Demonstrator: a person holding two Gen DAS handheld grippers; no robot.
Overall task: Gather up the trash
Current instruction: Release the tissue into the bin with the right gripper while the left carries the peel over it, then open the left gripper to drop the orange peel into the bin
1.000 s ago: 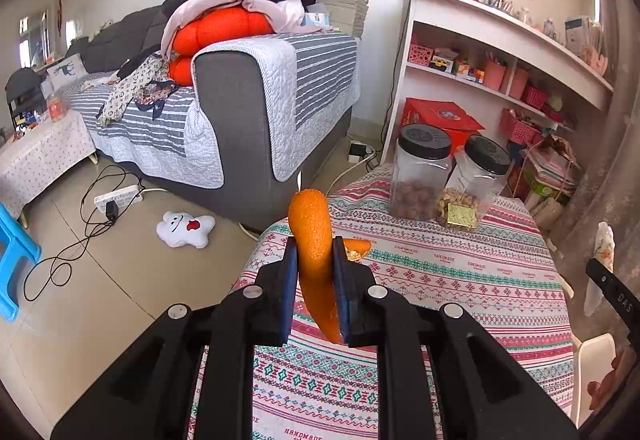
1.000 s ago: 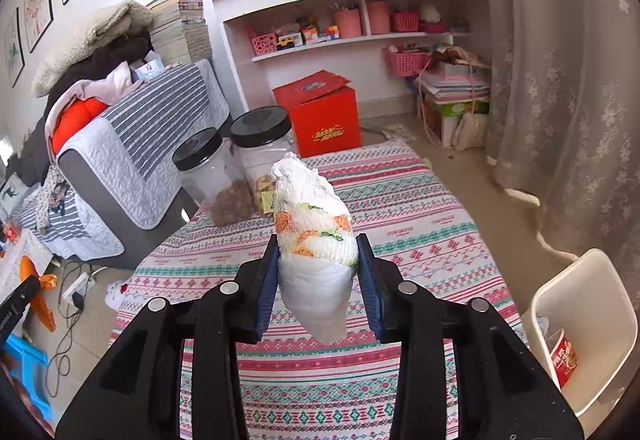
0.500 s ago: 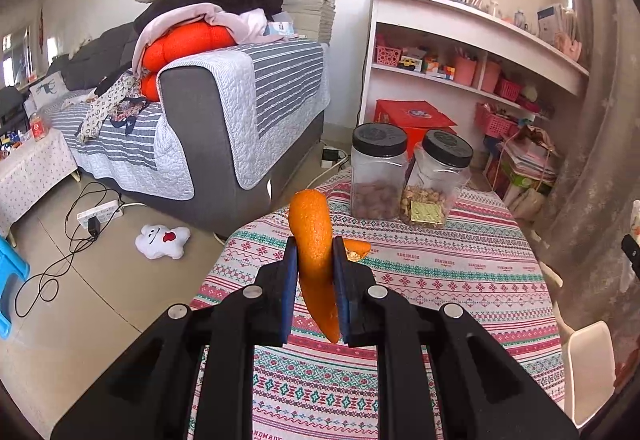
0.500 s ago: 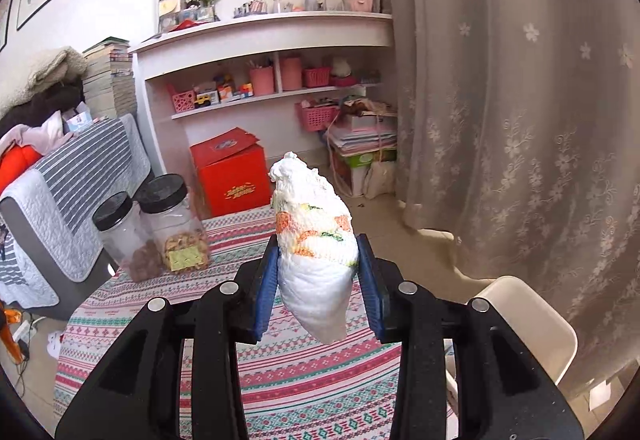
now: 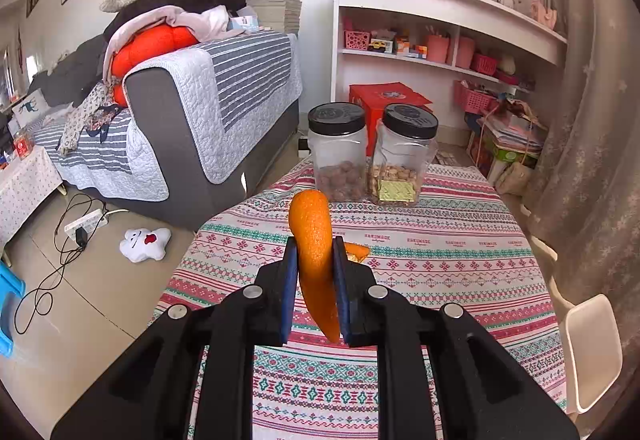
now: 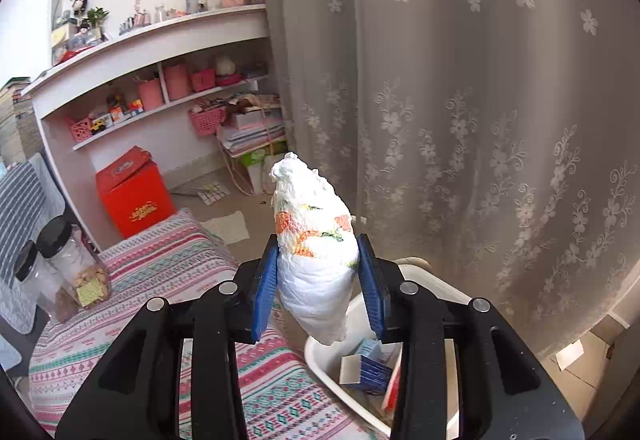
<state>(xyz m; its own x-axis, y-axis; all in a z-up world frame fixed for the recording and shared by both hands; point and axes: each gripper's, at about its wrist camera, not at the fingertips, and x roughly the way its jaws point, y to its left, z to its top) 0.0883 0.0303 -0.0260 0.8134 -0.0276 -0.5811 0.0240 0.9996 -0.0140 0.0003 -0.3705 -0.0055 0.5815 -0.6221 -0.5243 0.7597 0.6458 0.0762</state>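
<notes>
My left gripper (image 5: 314, 280) is shut on a long orange peel (image 5: 314, 240) and holds it above the patterned tablecloth (image 5: 420, 252). A smaller peel piece (image 5: 356, 250) shows just behind the right finger. My right gripper (image 6: 318, 280) is shut on a crumpled white paper towel with an orange and green print (image 6: 314, 240). It holds the towel above the white trash bin (image 6: 420, 268) that stands beside the table by the curtain. The bin holds a blue carton (image 6: 372, 368) and other scraps. The bin also shows in the left wrist view (image 5: 592, 352).
Two black-lidded jars, one with nuts (image 5: 340, 156) and one with snacks (image 5: 404, 156), stand at the table's far end. A grey sofa (image 5: 192, 120), white shelves (image 5: 440, 40), a red box (image 6: 134, 192) and a lace curtain (image 6: 480, 100) surround the table.
My right gripper has swung right with the paper towel, from over the table to above the white bin. My left gripper has turned slightly right, still holding the peel.
</notes>
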